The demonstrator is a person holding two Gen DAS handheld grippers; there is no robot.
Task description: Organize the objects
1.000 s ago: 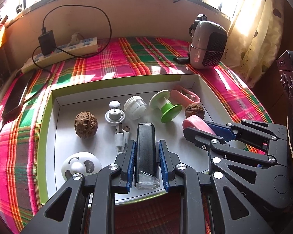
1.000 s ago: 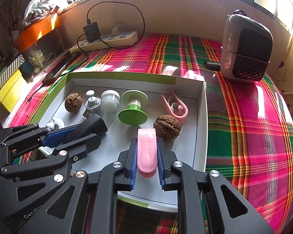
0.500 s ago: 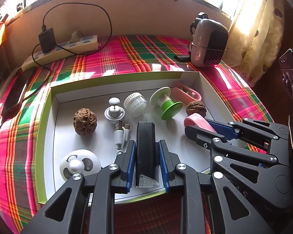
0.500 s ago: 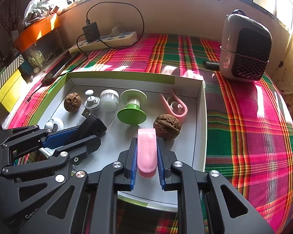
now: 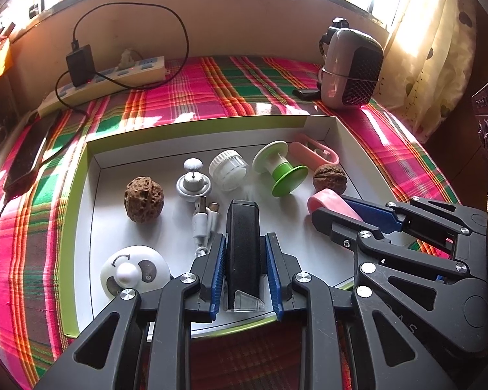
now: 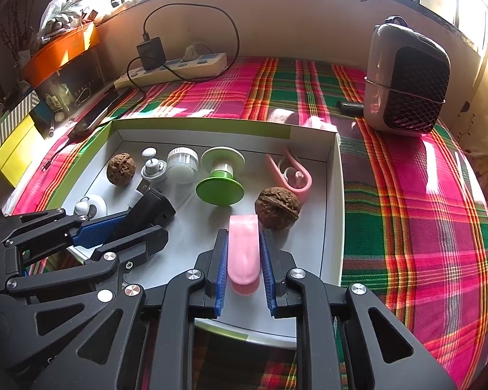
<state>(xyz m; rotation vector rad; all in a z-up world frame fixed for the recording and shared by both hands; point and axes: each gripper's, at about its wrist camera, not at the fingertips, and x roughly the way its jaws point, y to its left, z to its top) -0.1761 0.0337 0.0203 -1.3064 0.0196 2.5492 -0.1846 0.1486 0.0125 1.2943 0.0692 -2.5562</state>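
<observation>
My left gripper (image 5: 243, 243) is shut on a black rectangular device (image 5: 242, 247) with a clear end, low over the front of a white tray (image 5: 81, 201). My right gripper (image 6: 243, 240) is shut on a flat pink piece (image 6: 243, 250), just in front of a walnut (image 6: 278, 207). In the tray lie another walnut (image 5: 143, 199), a white knobbed piece (image 5: 192, 183), a white jar (image 5: 228, 169), a green spool (image 5: 281, 168), a pink clip (image 5: 315, 152), a white USB cable (image 5: 203, 224) and a white round disc (image 5: 133, 271).
The tray sits on a pink and green plaid cloth (image 6: 406, 211). A small heater (image 6: 406, 81) stands at the back right. A power strip with a charger (image 5: 110, 76) lies at the back left, a phone (image 5: 29, 152) on the left. Boxes (image 6: 16, 139) crowd the far left.
Both grippers, holding their objects, have drawn slightly back and up from the tray; the grips are unchanged.
</observation>
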